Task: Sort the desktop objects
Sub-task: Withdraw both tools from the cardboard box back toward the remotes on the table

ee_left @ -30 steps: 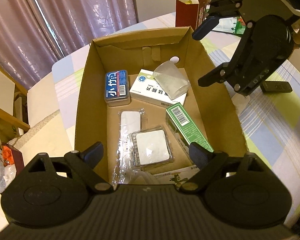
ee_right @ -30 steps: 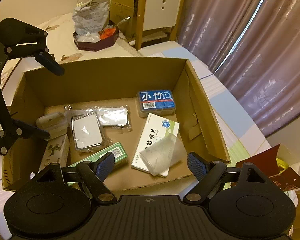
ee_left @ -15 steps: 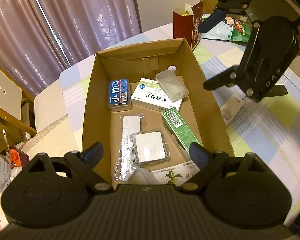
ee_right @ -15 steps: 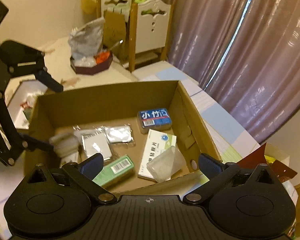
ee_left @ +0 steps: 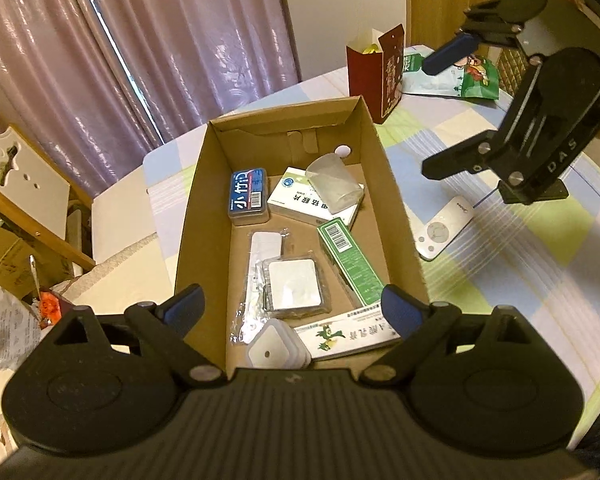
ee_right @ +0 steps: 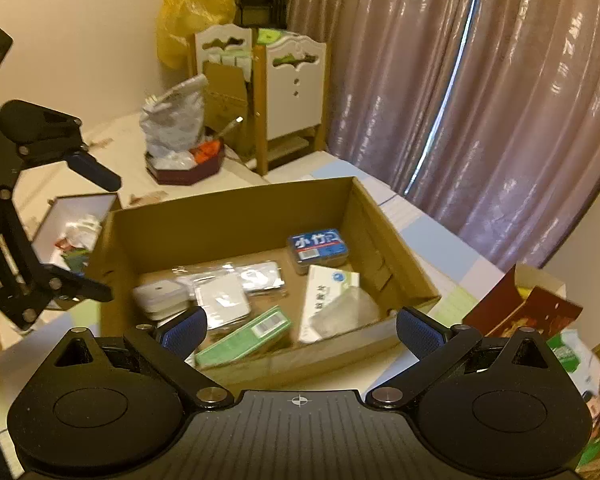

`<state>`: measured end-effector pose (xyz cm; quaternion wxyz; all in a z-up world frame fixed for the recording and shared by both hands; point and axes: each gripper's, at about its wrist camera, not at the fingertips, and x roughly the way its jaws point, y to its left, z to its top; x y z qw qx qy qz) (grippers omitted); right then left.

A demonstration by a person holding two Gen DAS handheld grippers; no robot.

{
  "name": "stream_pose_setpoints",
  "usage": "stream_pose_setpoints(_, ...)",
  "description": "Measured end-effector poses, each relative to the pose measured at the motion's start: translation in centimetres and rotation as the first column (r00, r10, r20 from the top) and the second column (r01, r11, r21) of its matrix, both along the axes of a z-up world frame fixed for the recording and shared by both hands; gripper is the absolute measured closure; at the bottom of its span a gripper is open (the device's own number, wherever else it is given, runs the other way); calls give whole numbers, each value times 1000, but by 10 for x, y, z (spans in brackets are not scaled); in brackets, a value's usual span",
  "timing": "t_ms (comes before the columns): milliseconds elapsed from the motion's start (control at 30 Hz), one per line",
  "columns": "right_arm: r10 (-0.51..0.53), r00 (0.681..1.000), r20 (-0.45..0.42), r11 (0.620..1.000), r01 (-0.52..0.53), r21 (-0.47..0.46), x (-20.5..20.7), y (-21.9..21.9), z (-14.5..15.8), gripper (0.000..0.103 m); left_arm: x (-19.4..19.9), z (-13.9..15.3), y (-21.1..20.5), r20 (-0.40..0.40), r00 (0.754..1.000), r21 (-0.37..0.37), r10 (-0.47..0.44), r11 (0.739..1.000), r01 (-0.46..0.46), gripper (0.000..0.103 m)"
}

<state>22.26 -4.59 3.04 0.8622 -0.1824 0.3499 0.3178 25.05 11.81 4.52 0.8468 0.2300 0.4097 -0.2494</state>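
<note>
An open cardboard box [ee_left: 388, 184] [ee_right: 396, 264] on the checked tablecloth holds a blue case [ee_left: 249, 197], a white medicine box [ee_left: 300, 202], a clear plastic cup [ee_left: 334, 188] lying on it, a green box [ee_left: 350, 262], bagged white items [ee_left: 294, 284] and a white square case [ee_left: 274, 350]. My left gripper [ee_left: 294, 306] is open and empty above the box's near end. My right gripper [ee_right: 302, 326] is open and empty, raised beside the box; it shows in the left wrist view [ee_left: 440, 116]. A white remote [ee_left: 444, 228] lies on the cloth right of the box.
A dark red paper carton [ee_left: 374, 74] and a green snack bag [ee_left: 464, 76] stand beyond the box. A black remote [ee_left: 540, 192] lies under the right gripper. Curtains [ee_left: 140, 48], a white chair [ee_right: 284, 84] and a cluttered side surface [ee_right: 180, 152] surround the table.
Both grippers have lifted up and back from the box, so it looks smaller. The right gripper's rise uncovered the white remote on the cloth. Box contents have not moved.
</note>
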Motion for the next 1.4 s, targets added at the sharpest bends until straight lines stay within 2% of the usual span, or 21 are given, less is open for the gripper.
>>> stream_pose_setpoints(233,18,1000,-17,1000,-18,25,-47,-17,2,0,-35,6,0,30,998,0,49,999,-50,7)
stream_pose_setpoints(600,-70,990,-125,993,81,88,-111,-43,-4,0,-103,0,1,34,979,-39,200,979,-199,6)
stream_pose_setpoints(733,-79,987,-138,992,92,89,-129,-54,-5,0,-128,-4,-5,42,969,-39,245,969,-244,6)
stream_pose_setpoints(967,-88,984,-155,989,105,102,-152,-79,-7,0,-156,-10,-23,18,959,-59,284,958,-282,6)
stream_pose_setpoints(1133,-131,978,-165,984,149,101,-163,-106,-13,0,-167,-14,-45,12,962,-73,274,960,-272,6)
stream_pose_setpoints(1200,-175,968,-181,976,194,98,-166,-123,-20,0,-170,-17,-55,8,966,-77,259,963,-257,6)
stream_pose_setpoints(1300,-271,937,-221,951,296,88,-168,-153,-35,0,-172,-25,-72,-6,974,-84,225,971,-225,6)
stream_pose_setpoints(1400,-397,875,-276,901,429,67,-173,-189,-56,0,-173,-36,-90,-18,983,-86,181,980,-182,7)
